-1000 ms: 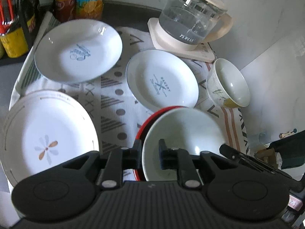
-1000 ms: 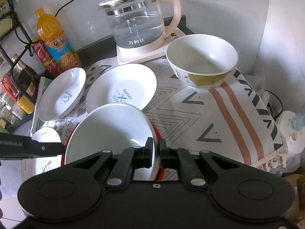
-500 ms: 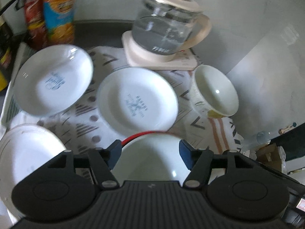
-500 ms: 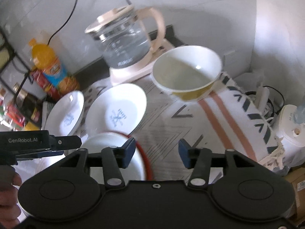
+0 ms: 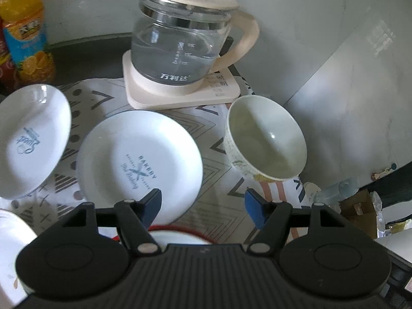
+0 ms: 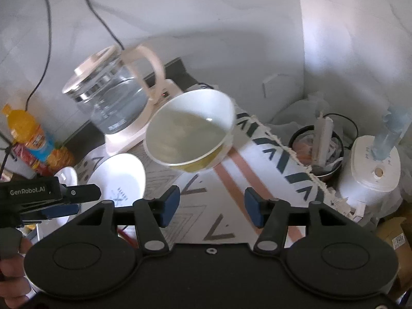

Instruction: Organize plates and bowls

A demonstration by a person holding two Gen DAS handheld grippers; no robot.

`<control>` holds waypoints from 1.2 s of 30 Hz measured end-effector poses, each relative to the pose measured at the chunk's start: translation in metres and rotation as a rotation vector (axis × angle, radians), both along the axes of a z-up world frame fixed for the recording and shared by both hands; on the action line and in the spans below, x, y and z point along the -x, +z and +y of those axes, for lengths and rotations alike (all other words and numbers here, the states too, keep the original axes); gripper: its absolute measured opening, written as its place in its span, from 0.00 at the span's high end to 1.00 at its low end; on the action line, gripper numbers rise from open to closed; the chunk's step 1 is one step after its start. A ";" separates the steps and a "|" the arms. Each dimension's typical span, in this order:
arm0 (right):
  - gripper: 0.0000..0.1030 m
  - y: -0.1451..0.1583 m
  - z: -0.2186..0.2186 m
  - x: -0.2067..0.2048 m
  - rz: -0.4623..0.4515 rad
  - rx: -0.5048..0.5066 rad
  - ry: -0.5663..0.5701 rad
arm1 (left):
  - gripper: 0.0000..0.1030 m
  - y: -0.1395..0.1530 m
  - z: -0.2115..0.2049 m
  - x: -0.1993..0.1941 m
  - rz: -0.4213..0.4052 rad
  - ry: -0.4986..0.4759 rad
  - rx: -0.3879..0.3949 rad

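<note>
My left gripper [image 5: 203, 208] hangs over the patterned cloth, its jaws opening with nothing between them. Just behind its fingers lies the red-rimmed plate [image 5: 177, 228] carrying a white bowl, mostly hidden. Ahead lie a white "Bakery" plate [image 5: 139, 162], a second white plate [image 5: 28, 139] to its left, and a cream bowl [image 5: 265, 139] with a yellow pattern on the right. My right gripper [image 6: 211, 204] is also opening and empty, with the cream bowl [image 6: 190, 134] just beyond its tips. The left gripper [image 6: 51, 198] shows at the left edge of the right wrist view.
A glass kettle [image 5: 180, 38] on a cream base stands at the back by the wall. Drink bottles [image 5: 25, 31] stand at the back left. A large flowered plate [image 5: 10, 244] lies at the lower left. Right of the cloth's fringe are a bin [image 6: 319, 149] and a white appliance [image 6: 370, 164].
Both grippers let go of the white bowl on the red plate and opened. Both moved forward over the cloth, so the cream bowl and kettle look closer.
</note>
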State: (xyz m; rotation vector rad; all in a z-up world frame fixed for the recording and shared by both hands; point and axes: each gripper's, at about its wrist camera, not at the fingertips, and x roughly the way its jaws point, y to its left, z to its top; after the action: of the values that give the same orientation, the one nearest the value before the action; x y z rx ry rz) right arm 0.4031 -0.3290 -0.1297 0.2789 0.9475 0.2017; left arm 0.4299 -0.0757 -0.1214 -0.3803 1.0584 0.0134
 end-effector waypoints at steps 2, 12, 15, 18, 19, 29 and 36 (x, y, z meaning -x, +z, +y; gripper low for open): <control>0.45 -0.003 -0.004 -0.006 0.003 0.000 -0.013 | 0.33 -0.003 -0.005 -0.009 0.002 -0.011 -0.006; 0.39 -0.016 -0.012 -0.040 0.006 -0.017 -0.064 | 0.33 -0.021 -0.012 -0.056 0.019 -0.009 -0.012; 0.34 -0.020 -0.012 -0.051 0.006 -0.035 -0.065 | 0.33 -0.027 -0.014 -0.069 0.020 -0.012 -0.005; 0.33 -0.025 -0.013 -0.061 0.024 -0.081 -0.095 | 0.33 -0.035 -0.015 -0.081 0.030 -0.005 -0.001; 0.33 -0.028 -0.013 -0.065 0.026 -0.085 -0.099 | 0.33 -0.037 -0.016 -0.085 0.032 -0.005 0.000; 0.34 -0.048 -0.002 -0.088 0.062 -0.081 -0.120 | 0.36 -0.053 -0.029 -0.106 0.051 -0.002 -0.011; 0.46 -0.061 0.006 -0.098 0.091 -0.071 -0.154 | 0.65 -0.066 -0.041 -0.107 0.061 -0.008 0.001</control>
State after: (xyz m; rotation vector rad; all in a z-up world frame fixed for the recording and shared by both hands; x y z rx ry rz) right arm 0.5012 -0.3225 -0.1906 0.4276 1.0056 0.0820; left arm 0.5368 -0.1164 -0.1870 -0.3786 1.1208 0.0169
